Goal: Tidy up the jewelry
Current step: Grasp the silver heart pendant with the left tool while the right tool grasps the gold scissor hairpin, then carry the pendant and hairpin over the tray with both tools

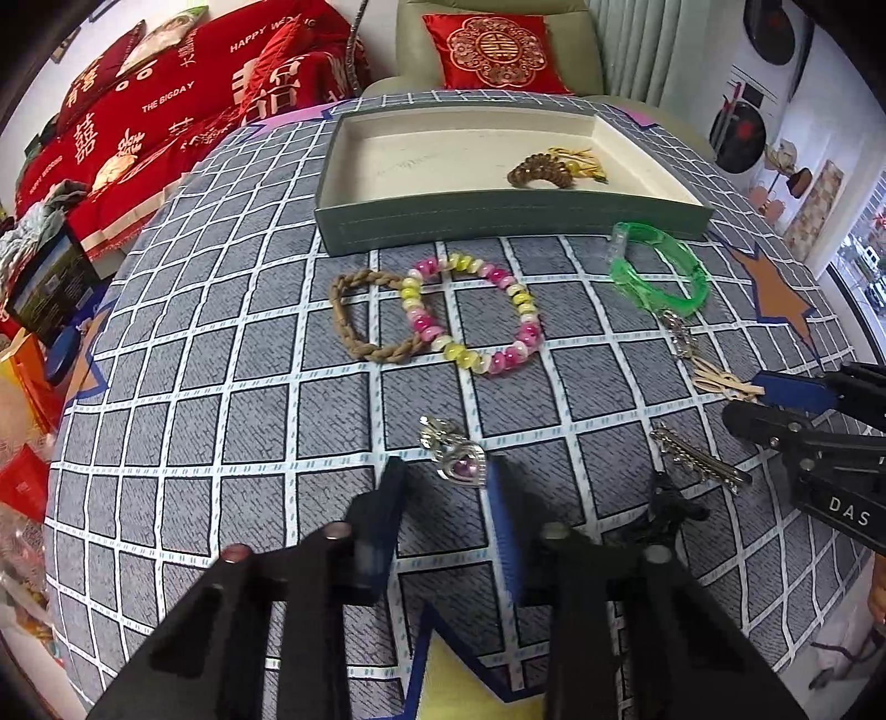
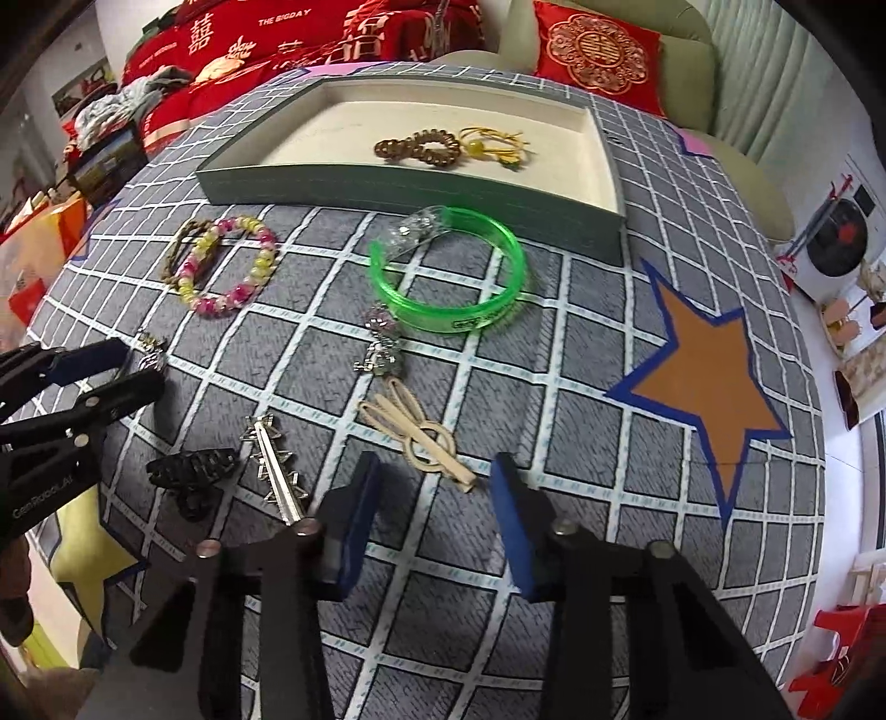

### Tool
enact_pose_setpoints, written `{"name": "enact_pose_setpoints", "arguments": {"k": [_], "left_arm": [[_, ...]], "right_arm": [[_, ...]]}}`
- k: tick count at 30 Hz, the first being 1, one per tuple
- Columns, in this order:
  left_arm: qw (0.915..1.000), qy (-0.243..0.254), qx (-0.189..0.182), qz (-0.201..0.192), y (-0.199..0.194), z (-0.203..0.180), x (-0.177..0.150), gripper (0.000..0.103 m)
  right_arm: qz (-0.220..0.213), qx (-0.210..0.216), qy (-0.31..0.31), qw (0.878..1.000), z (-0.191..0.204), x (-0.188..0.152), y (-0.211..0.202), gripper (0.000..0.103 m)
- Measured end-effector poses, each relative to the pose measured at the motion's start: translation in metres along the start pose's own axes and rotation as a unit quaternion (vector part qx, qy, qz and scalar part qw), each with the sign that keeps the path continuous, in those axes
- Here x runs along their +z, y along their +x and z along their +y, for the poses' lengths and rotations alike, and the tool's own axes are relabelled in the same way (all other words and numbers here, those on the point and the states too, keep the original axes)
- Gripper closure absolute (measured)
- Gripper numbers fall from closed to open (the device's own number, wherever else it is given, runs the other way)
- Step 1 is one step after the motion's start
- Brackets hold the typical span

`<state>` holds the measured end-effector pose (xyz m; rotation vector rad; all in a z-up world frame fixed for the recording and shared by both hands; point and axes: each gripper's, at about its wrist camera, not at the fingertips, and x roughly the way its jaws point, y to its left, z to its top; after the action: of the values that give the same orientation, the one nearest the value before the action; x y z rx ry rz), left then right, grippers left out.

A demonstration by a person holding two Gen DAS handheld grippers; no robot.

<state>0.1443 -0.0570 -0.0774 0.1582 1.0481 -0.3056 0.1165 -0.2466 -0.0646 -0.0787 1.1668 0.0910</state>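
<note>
A green tray [image 1: 515, 224] [image 2: 410, 196] holds a brown coiled bracelet [image 1: 540, 169] [image 2: 418, 148] with a yellow tassel. On the checked cloth lie a braided brown bracelet [image 1: 354, 321], a pink-yellow bead bracelet [image 1: 476, 313] [image 2: 232, 266], a green bangle [image 1: 662, 274] [image 2: 448, 271], a silver charm [image 2: 382, 343], a cream clip [image 2: 421, 437], a silver hairpin [image 1: 698, 457] [image 2: 274, 465] and a black claw clip [image 1: 664, 507] [image 2: 191, 471]. My left gripper [image 1: 446, 482] is open around a silver heart pendant [image 1: 459, 457]. My right gripper [image 2: 434, 471] is open, just before the cream clip.
Red cushions [image 1: 166, 99] and a sofa with a red pillow [image 1: 495, 52] lie behind the table. An orange star [image 2: 709, 376] is taped on the cloth to the right. Boxes and bags [image 1: 39, 310] crowd the left edge.
</note>
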Motion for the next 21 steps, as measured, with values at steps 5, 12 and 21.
{"name": "enact_pose_setpoints", "arguments": {"k": [5, 12, 21], "left_arm": [[0.9997, -0.021, -0.011, 0.001, -0.003, 0.01, -0.001, 0.077], [0.9989, -0.04, -0.022, -0.006, -0.016, 0.025, -0.003, 0.077], [0.9981, -0.037, -0.027, -0.04, -0.047, 0.027, 0.02, 0.077]], "right_arm": [[0.004, 0.006, 0.005, 1.0, 0.002, 0.001, 0.0, 0.093], [-0.01, 0.03, 0.029, 0.999, -0.005, -0.005, -0.012, 0.093], [-0.058, 0.075, 0.083, 0.992, -0.026, 0.017, -0.053, 0.093]]}}
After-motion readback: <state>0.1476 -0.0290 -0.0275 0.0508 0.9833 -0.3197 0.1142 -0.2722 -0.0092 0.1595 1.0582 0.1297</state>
